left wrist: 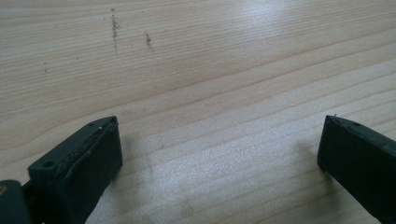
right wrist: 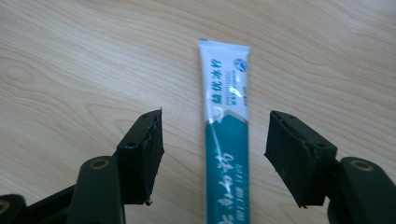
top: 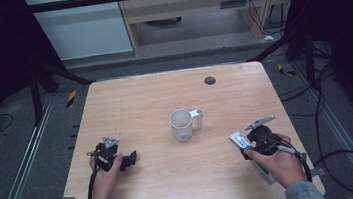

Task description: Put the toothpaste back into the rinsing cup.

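A white and teal toothpaste tube point(right wrist: 227, 135) lies flat on the wooden table point(top: 175, 190), its flat crimped end pointing away in the right gripper view. My right gripper point(right wrist: 215, 140) hovers over the tube with one jaw on each side; the pads do not touch it. From above, the tube point(top: 238, 139) sticks out from under my right gripper point(top: 249, 146) at the table's right front. A white mug point(top: 182, 124) stands upright mid-table, handle to the right. My left gripper point(top: 130, 160) rests low at the left front, and its jaws point(left wrist: 219, 140) stand wide with bare wood between them.
A small black round disc point(top: 209, 80) sits near the table's far edge. Metal frame bars and cables run along the floor on both sides. Beyond the table stand a pale cabinet and shelving.
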The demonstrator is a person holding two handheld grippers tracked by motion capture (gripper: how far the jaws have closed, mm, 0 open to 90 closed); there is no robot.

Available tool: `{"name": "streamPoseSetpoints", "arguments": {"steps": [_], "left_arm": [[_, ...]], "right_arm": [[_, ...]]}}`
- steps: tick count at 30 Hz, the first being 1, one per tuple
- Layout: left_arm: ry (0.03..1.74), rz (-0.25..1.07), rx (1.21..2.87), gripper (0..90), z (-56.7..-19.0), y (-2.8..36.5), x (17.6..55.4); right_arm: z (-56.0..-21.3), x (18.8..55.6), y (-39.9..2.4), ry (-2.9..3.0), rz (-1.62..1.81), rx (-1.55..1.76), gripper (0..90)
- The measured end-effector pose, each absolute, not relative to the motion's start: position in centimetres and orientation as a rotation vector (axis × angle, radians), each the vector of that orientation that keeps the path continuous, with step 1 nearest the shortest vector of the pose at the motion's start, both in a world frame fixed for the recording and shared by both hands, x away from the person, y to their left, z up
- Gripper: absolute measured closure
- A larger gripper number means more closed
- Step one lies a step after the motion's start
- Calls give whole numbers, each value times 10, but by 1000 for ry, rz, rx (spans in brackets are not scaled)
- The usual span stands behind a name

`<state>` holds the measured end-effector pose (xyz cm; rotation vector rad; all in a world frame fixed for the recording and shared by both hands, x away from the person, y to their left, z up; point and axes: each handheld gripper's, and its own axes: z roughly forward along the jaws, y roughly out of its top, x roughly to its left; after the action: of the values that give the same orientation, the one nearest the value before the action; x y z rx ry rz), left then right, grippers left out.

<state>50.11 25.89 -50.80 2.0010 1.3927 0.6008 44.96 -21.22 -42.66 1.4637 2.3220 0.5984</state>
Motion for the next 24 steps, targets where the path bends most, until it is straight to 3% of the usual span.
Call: {"name": "streamPoseSetpoints", "arguments": {"steps": [10,24], "left_arm": [[1382,596,2008,0,-508,260,501],[1380,596,2011,0,-508,260,502]], "right_arm": [[-431,471,-216,2376,501,1515,468],[-440,483,-221,2393,465,1574,444]]}}
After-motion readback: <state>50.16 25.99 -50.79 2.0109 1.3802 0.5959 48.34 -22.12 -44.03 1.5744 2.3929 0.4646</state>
